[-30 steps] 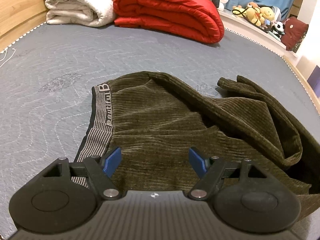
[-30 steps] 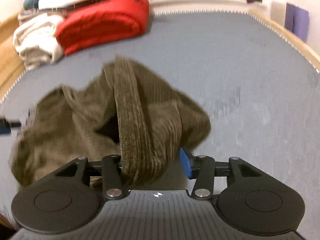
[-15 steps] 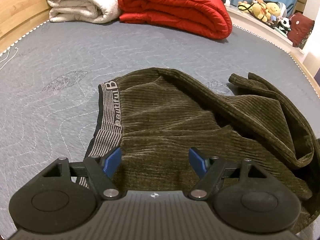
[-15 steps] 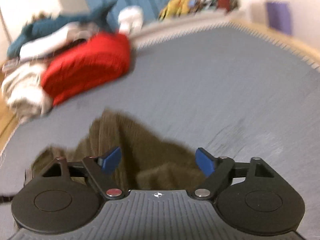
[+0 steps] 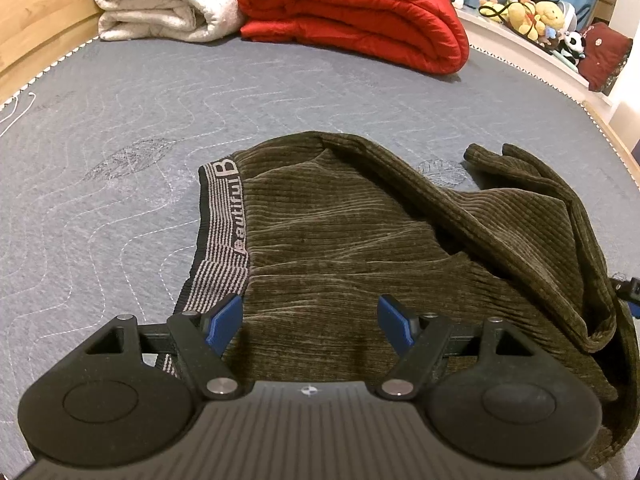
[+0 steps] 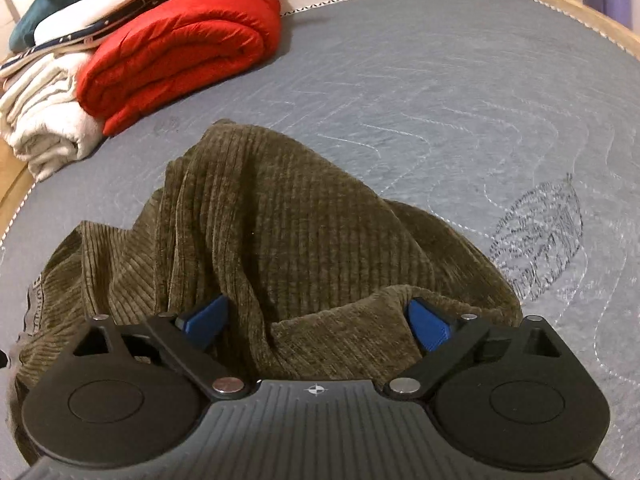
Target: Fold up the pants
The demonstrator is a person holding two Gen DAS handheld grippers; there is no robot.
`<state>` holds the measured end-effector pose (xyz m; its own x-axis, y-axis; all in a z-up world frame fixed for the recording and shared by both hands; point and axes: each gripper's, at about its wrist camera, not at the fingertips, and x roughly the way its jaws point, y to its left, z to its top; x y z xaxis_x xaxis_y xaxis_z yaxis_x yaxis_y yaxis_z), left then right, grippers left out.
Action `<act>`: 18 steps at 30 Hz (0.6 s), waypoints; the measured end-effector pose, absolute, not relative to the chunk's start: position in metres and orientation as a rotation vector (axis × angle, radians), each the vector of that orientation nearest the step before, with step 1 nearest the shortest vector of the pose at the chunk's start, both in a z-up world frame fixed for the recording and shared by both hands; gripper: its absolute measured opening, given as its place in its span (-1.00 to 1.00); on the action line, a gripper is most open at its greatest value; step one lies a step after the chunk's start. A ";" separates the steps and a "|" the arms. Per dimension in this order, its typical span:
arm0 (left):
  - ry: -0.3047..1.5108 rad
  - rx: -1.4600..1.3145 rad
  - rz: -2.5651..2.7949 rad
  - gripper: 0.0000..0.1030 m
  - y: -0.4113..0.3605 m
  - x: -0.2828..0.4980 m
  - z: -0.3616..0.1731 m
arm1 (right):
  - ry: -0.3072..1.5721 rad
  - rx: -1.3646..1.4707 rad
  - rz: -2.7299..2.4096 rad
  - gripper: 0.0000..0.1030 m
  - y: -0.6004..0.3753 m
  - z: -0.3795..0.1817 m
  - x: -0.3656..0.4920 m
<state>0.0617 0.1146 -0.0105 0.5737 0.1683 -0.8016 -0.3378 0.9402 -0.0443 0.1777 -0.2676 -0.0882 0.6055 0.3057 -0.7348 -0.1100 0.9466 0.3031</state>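
Olive corduroy pants (image 5: 360, 232) lie crumpled on the grey quilted mattress (image 5: 120, 120). Their striped, lettered waistband (image 5: 226, 216) is at the left. My left gripper (image 5: 310, 320) hovers open just over the cloth beside the waistband, with nothing pinched. In the right wrist view the pants (image 6: 280, 220) rise in a heaped fold. My right gripper (image 6: 316, 322) is low against it and its jaws are opening. A loose fold lies between the blue pads (image 6: 430, 328), which do not press on it. A tip of the right gripper (image 5: 630, 288) shows at the left wrist view's right edge.
A folded red quilt (image 5: 352, 8) and a rolled white blanket (image 5: 168, 4) sit at the far end of the mattress. Plush toys (image 5: 532, 12) line a ledge at the far right. The wooden bed frame (image 5: 36, 20) borders the mattress on the left.
The right gripper let go of the pants fold it held, its jaws spread wide, and it sank toward the pile. The left gripper stayed open and hardly moved.
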 end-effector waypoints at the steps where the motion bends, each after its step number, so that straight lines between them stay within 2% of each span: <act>1: 0.913 -0.201 0.297 0.53 0.114 0.062 -0.010 | 0.878 0.241 0.241 0.86 -0.268 -0.085 0.178; 5: 0.910 -0.201 0.292 0.54 0.113 0.061 -0.009 | 0.807 0.303 0.236 0.81 -0.276 -0.070 0.177; 14: 0.909 -0.207 0.301 0.54 0.117 0.058 -0.008 | 0.836 0.166 0.262 0.78 -0.259 -0.079 0.173; 15: 0.908 -0.207 0.302 0.54 0.118 0.058 -0.008 | 0.833 0.160 0.260 0.75 -0.258 -0.078 0.173; 17: 0.909 -0.207 0.303 0.54 0.118 0.058 -0.008 | 0.831 0.127 0.259 0.44 -0.254 -0.078 0.172; 18: 0.910 -0.207 0.303 0.54 0.118 0.058 -0.008 | 0.826 0.117 0.266 0.38 -0.254 -0.078 0.170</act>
<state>0.0581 0.1184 -0.0084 0.5760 0.1704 -0.7995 -0.3437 0.9378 -0.0478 0.1704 -0.2544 -0.0780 0.6469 0.2784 -0.7100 -0.1878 0.9605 0.2055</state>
